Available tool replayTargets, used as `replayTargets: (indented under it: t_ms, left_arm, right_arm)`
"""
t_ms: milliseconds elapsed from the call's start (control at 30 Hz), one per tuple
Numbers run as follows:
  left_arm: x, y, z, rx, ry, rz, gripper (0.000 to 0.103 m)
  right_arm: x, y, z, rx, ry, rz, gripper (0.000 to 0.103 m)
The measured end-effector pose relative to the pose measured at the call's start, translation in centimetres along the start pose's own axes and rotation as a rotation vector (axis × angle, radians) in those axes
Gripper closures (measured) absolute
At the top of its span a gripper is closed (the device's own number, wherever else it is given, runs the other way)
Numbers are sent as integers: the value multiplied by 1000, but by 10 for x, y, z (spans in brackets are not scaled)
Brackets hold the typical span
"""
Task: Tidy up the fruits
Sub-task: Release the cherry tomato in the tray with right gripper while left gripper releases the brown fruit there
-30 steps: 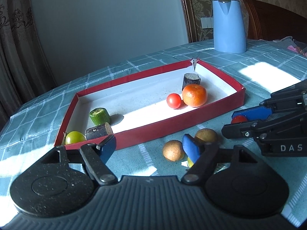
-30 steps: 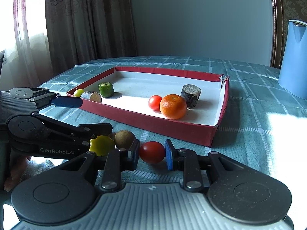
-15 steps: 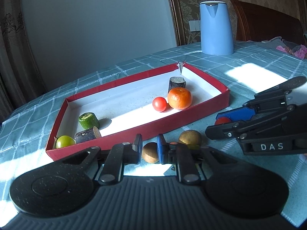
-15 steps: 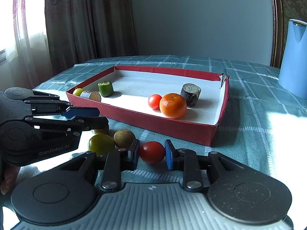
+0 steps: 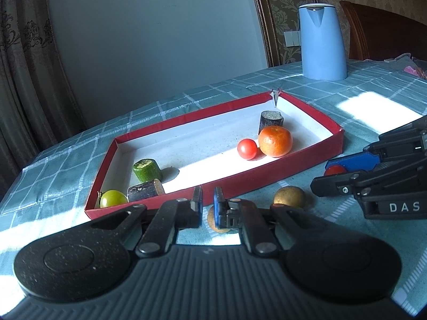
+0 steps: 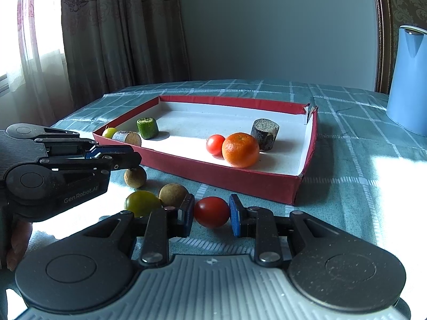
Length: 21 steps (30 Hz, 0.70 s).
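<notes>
My right gripper (image 6: 212, 213) is shut on a red cherry tomato (image 6: 212, 214) that rests on the tablecloth in front of the red tray (image 6: 240, 181). The left gripper (image 5: 208, 205) has its jaws shut, and nothing shows between the pads. A brown round fruit (image 6: 135, 177) lies just under its tips. Between the two grippers lie a second brown fruit (image 6: 173, 194) and a yellow-green tomato (image 6: 142, 204). Inside the tray are an orange (image 5: 275, 141), a red tomato (image 5: 247, 148), a green cucumber piece (image 5: 146, 170), two dark cylinder pieces and a green tomato (image 5: 112, 198).
A blue kettle (image 5: 321, 42) stands on the checked cloth behind the tray's far right corner. A wooden chair back (image 5: 379, 37) rises beyond it. Curtains hang at the table's left side. A hand (image 6: 16, 242) holds the left gripper.
The left gripper's jaws went from wide open to shut, and it shifted toward the tray over a brown fruit. The right gripper stayed still, gripping the red tomato.
</notes>
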<state>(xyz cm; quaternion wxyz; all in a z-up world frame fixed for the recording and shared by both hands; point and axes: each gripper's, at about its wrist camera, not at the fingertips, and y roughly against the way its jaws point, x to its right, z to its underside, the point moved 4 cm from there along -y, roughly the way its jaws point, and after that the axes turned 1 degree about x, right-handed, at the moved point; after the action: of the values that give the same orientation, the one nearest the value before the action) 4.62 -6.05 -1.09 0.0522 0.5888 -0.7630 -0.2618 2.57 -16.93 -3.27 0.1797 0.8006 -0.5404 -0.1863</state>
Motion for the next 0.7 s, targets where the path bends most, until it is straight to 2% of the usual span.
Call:
replayTargets:
  t_ms: [267,700]
  left_arm:
    - [-15,6,-10,57,86,1,94]
    - [-36,-19,-21,26,140,-109,94]
  right_arm:
    - [0,2,-2,20,-8,11,76]
    - [-6,5,-9,65,9,34,76]
